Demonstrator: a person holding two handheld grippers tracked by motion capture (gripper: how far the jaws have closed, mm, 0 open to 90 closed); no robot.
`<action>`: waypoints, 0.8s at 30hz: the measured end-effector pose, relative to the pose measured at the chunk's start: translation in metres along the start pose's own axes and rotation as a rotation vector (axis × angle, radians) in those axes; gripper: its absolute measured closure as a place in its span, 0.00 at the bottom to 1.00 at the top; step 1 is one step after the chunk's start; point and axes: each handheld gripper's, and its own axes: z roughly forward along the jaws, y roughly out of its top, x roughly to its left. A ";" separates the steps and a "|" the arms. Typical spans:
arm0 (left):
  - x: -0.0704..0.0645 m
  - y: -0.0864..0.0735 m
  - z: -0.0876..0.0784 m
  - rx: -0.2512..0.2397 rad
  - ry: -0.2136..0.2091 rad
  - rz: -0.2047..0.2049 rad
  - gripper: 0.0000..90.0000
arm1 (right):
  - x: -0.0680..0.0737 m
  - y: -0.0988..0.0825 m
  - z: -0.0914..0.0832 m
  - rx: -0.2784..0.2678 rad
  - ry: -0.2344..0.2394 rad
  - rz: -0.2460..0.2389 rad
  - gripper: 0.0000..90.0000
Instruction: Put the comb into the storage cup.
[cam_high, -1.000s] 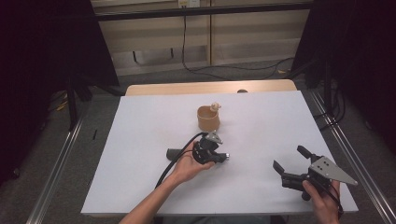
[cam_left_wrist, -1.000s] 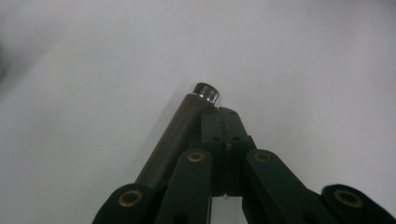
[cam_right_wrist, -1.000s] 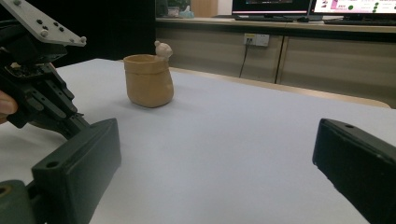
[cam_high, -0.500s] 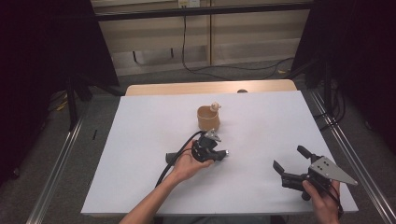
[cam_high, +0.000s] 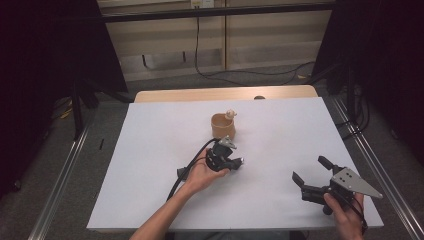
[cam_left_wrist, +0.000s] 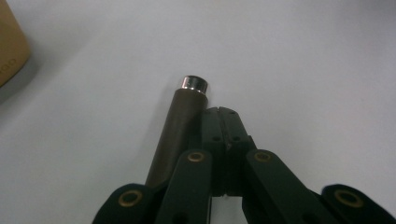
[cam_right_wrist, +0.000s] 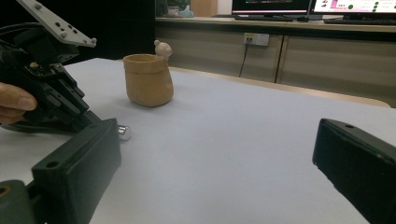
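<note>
Pen (cam_left_wrist: 180, 128), a dark cylinder with a silver tip, lies beside the left gripper (cam_left_wrist: 222, 114), whose jaws are pressed together and apparently not pinching it, unmoved lately near the cup (cam_high: 223, 125); right gripper (cam_high: 310, 175) spread, well apart.

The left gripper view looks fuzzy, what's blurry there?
In the left gripper view, the hand-held gripper is soft and near, and the dark cylinder shows glare on its metal tip. The high view is dim around the white table.
</note>
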 end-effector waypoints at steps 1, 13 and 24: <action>0.000 0.001 0.000 0.000 0.000 -0.001 1.00 | 0.000 0.000 0.000 0.001 -0.002 0.000 0.01; -0.002 0.004 0.003 0.024 0.001 0.003 1.00 | 0.000 0.000 -0.001 -0.001 0.001 0.000 0.01; 0.002 0.005 0.004 0.013 0.013 -0.021 1.00 | 0.000 0.000 -0.001 0.000 0.001 0.000 0.01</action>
